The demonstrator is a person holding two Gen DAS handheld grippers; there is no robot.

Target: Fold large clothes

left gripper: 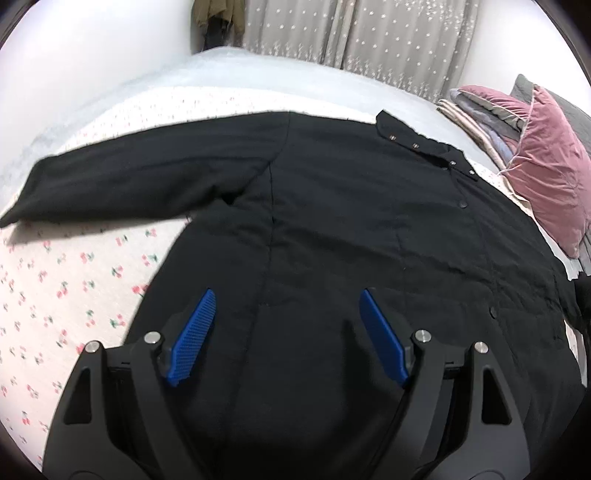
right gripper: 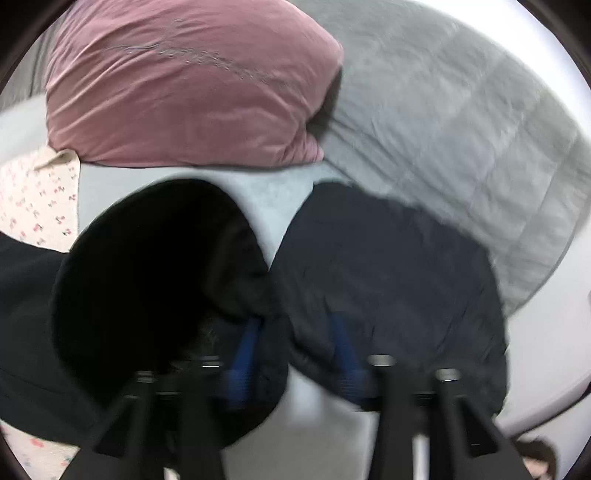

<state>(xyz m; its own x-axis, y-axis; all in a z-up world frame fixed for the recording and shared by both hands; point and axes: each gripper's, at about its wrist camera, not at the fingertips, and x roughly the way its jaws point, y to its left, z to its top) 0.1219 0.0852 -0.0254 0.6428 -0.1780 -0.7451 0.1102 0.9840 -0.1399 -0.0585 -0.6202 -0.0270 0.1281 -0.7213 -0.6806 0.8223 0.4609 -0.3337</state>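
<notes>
A large black coat (left gripper: 351, 221) lies spread flat on the bed, one sleeve (left gripper: 129, 177) stretched out to the left and its snap-button collar (left gripper: 417, 142) at the far right. My left gripper (left gripper: 288, 291) hovers over the coat's body, its blue pads wide apart with nothing between them. The right wrist view is blurred. There my right gripper (right gripper: 295, 325) points at a gaping black cuff (right gripper: 155, 277) and a fold of dark fabric (right gripper: 399, 288). Its blue fingers (right gripper: 245, 354) stand apart, tips against the cloth, with pale bed showing between them lower down.
The bed has a cherry-print sheet (left gripper: 74, 288). A pink pillow (right gripper: 192, 88) and a grey quilt (right gripper: 461, 129) lie just beyond the right gripper. Folded blankets (left gripper: 476, 114) and the pink pillow (left gripper: 546, 166) sit at the coat's right. Curtains (left gripper: 369, 33) hang behind the bed.
</notes>
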